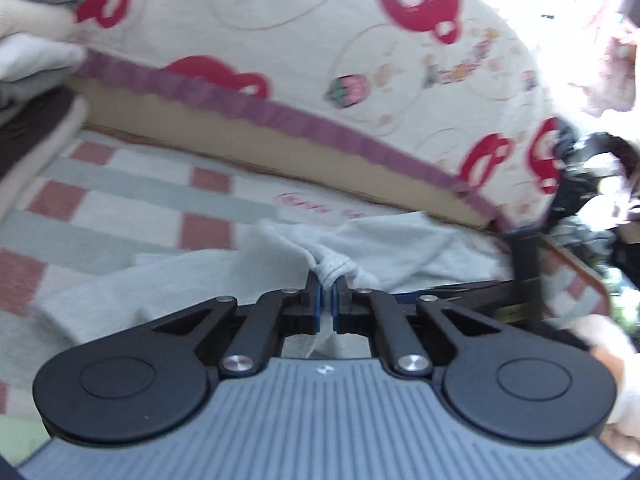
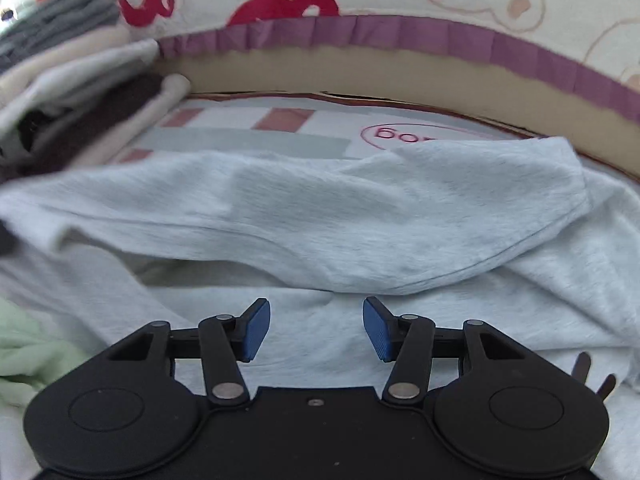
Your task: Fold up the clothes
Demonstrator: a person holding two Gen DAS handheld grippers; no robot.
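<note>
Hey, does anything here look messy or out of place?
Only the light grey cotton garment: it lies rumpled, one flap folded askew over its body. The left tongs pinch a bunched edge; the right tongs hover open.

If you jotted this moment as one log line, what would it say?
left gripper: shut on pale grey garment | right gripper: open above same garment | folded pile: at left | step: fold unfinished
</note>
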